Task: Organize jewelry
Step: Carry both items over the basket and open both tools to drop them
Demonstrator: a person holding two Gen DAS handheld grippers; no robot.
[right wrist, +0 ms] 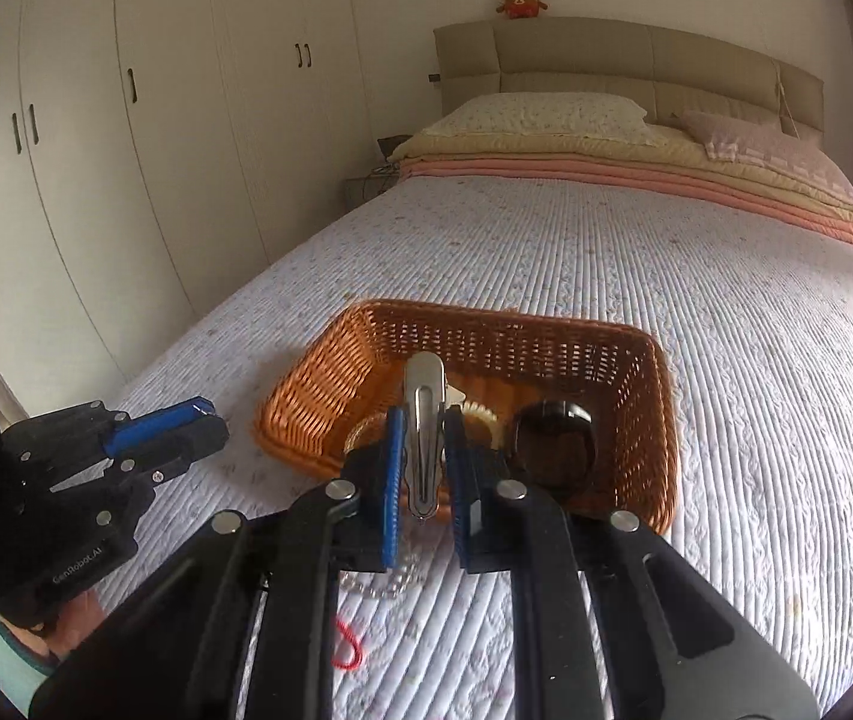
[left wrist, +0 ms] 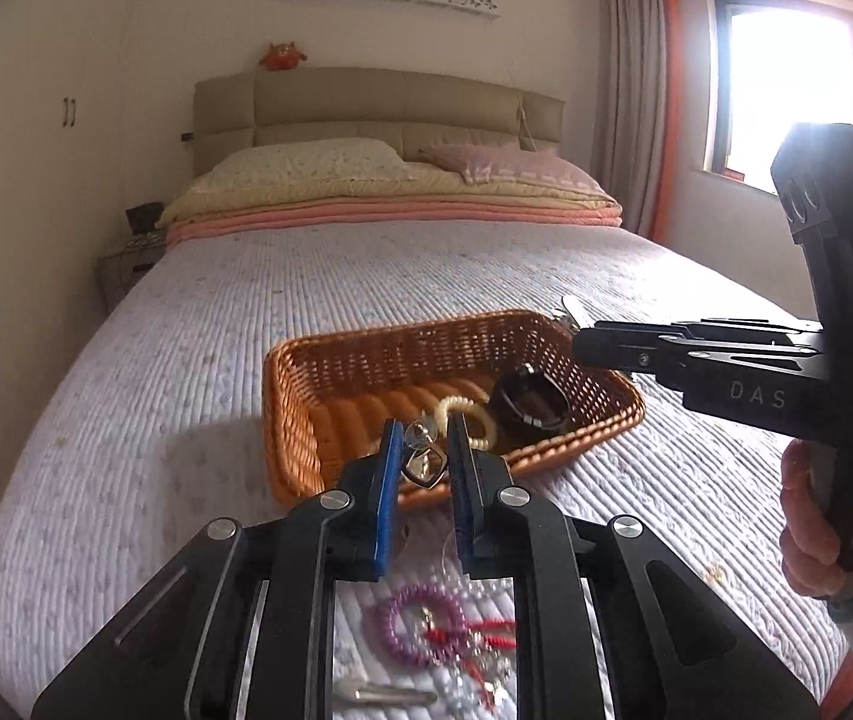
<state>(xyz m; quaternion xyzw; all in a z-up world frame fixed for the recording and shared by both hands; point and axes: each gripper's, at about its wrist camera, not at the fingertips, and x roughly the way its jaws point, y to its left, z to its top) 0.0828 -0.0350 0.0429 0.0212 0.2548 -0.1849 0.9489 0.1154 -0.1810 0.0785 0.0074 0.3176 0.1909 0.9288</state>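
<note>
Woven orange-brown wicker basket (left wrist: 330, 420), rectangular and shallow, sits at centre frame on the white quilted bedspread (left wrist: 186, 330) in both views. Inside it lie a cream beaded bracelet (left wrist: 474, 414) and a dark round case (left wrist: 531, 402) toward its lower right part.

Left gripper (left wrist: 420, 456), at lower centre of the left wrist view, has blue-padded fingers set a little apart; a small clear-and-metal trinket (left wrist: 423, 450) appears between them over the basket's near rim, but whether the pads clamp it cannot be told. Below the fingers, at bottom centre, a purple coiled band (left wrist: 402, 618), red cord (left wrist: 486, 630) and a silver hair clip (left wrist: 384, 695) lie on the bedspread.

Right gripper (right wrist: 420, 456), at lower centre of the right wrist view, is closed on a long silver metal hair clip (right wrist: 425, 438), held upright between the blue pads above the basket's near edge. A silver chain (right wrist: 390, 582) and a loop of red cord lie on the bedspread beneath it, at lower centre.

Pillows (left wrist: 306, 162) and a beige padded headboard (left wrist: 366, 102) fill the upper centre; a white wardrobe (right wrist: 126, 120) occupies the upper left of the right wrist view.
</note>
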